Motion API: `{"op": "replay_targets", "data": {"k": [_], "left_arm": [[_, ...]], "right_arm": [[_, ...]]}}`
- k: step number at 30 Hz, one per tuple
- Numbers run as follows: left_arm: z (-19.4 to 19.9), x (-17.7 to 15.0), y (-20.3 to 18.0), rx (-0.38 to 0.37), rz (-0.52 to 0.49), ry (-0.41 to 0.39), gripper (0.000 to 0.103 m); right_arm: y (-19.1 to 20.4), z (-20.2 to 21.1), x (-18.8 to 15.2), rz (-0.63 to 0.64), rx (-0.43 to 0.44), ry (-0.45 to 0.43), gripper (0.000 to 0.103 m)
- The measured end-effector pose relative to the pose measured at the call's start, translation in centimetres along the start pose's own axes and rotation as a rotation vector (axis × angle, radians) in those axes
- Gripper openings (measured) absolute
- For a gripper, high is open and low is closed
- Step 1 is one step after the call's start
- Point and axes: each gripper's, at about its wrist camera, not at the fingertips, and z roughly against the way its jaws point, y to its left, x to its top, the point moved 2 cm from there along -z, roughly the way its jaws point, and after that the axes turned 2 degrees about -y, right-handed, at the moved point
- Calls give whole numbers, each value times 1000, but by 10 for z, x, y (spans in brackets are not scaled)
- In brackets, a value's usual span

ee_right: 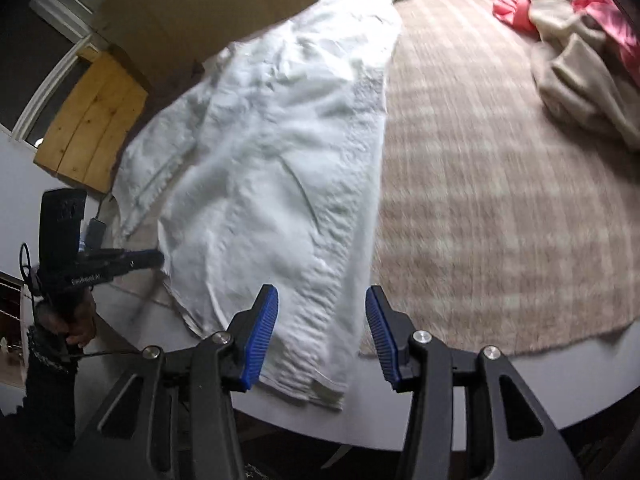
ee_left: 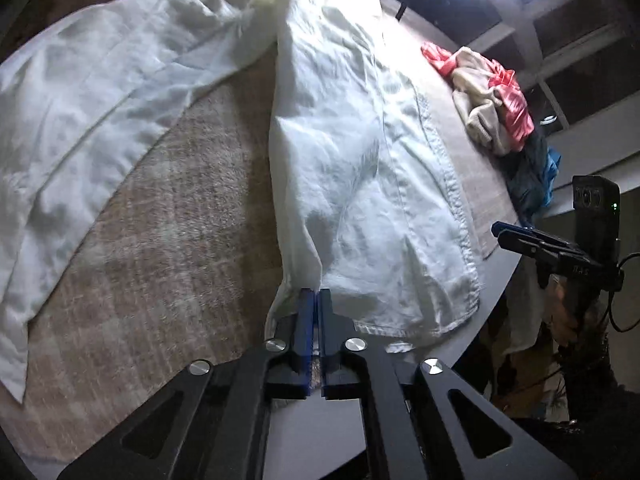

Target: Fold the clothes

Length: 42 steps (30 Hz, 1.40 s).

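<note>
Your left gripper (ee_left: 318, 296) pinches the white shirt's (ee_left: 352, 168) hem while your right gripper (ee_right: 322, 312) hangs half-open, empty; tugging one-handed could skew the fold.

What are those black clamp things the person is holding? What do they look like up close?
Each is a handheld gripper: the left gripper and right gripper have black angular fingers, ribbed blue pads and silver pivot bolts. A black camera block and thin black cables sit behind. The person wears a dark sleeve.

surface: grey table (ee_right: 520, 392) | on it: beige mat (ee_right: 500, 200) — white garment (ee_right: 260, 200), clothes pile (ee_right: 580, 60) on mat
</note>
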Motion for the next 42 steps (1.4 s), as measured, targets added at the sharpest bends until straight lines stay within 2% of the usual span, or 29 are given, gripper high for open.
{"op": "replay_targets", "data": {"k": [2,4,5,7,9,10,12,14,15,17,21,23,25,30,33,35,39,42], "left_arm": [[10,-2,-1,3,-16,-18,1],[13,-7,6,68,-14,-1,5],[12,-10,9,109,-14,17,3],[19,-16,8,164,-22,14,3],[30,-21,-3,183,-51,-21,4],[32,-23,-13,168,-73,-37,4],[32,-27,-41,133,-136,-58,11],[16,-33,-77,100,-220,-44,21],[4,-37,-97,71,-265,-27,22],[-17,-42,-130,33,-329,-11,22],[-51,-43,-168,43,-372,-1,22],[-60,-41,-174,37,-360,-6,22],[-68,-36,-178,71,-342,-16,22],[-77,-28,-174,110,-235,-47,22],[-81,-25,-173,140,-139,-67,22],[-81,-25,-173,156,-67,-83,22],[-77,-27,-178,207,62,-143,22],[-76,-32,-181,239,123,-160,29]], "right_arm": [[3,-8,-6,39,-33,15,45],[4,-11,-8,66,-73,27,45],[4,-11,-9,70,-94,31,45],[-3,2,-10,24,-41,0,44],[-4,14,-10,3,24,-30,44],[-3,19,-10,-1,49,-44,44],[-2,15,-4,13,64,-27,44],[-2,8,3,19,62,-9,40],[-7,6,12,14,56,-10,34],[-18,10,30,-10,53,-18,33],[-45,28,74,-62,50,-58,33],[-53,40,102,-44,26,-93,33],[-59,42,135,-30,5,-121,33],[-83,30,217,3,-2,-130,34],[-100,0,260,12,40,-75,40],[-110,-23,287,22,71,-31,41],[-115,-75,323,77,77,44,41],[-115,-105,337,114,79,95,41]]}}
